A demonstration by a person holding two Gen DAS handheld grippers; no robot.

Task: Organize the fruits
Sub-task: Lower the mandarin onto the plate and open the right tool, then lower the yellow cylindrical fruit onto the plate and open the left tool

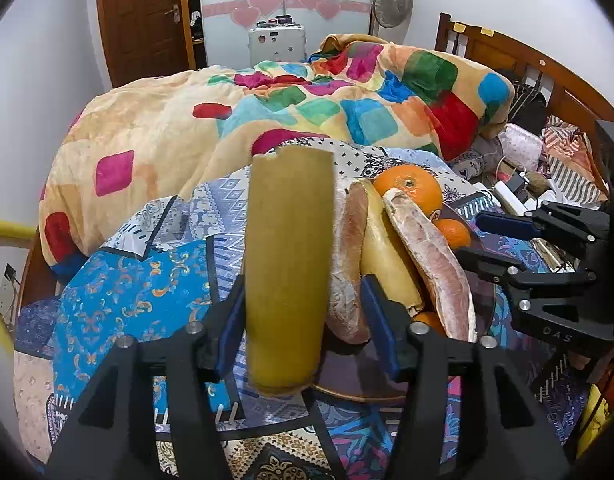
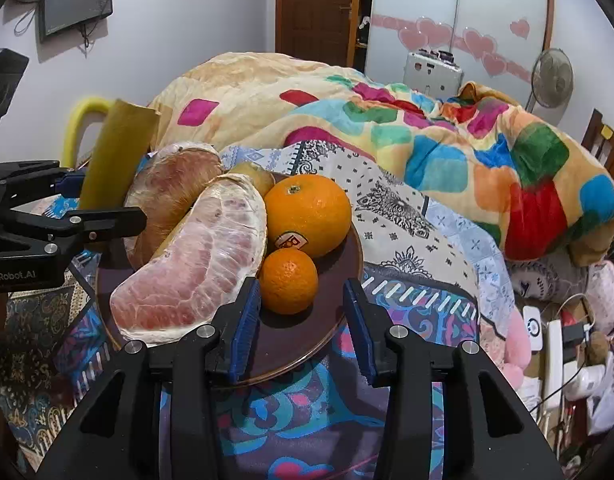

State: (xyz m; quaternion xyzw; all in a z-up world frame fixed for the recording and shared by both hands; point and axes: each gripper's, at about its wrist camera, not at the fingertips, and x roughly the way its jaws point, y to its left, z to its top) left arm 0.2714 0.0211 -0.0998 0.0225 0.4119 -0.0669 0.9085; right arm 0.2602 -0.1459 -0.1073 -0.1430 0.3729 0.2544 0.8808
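A dark round plate (image 2: 303, 344) on the bed holds two peeled pomelo wedges (image 2: 195, 272), a big orange (image 2: 307, 214) and a small mandarin (image 2: 289, 280). A yellow-green strip of pomelo rind (image 1: 287, 272) stands upright between the fingers of my left gripper (image 1: 303, 320); the left pad touches it, while a gap shows at the right pad. The rind also shows in the right wrist view (image 2: 115, 160). My right gripper (image 2: 303, 320) is open and empty, its fingers either side of the mandarin at the plate's near edge. The plate's fruit shows in the left wrist view (image 1: 407, 188).
A patterned sheet (image 2: 407, 216) and a bunched colourful blanket (image 2: 467, 148) cover the bed. Cables, chargers and clutter (image 2: 555, 344) lie at the right. A wooden headboard (image 1: 507, 56) stands behind, and a fan (image 1: 391, 0) by the wardrobe.
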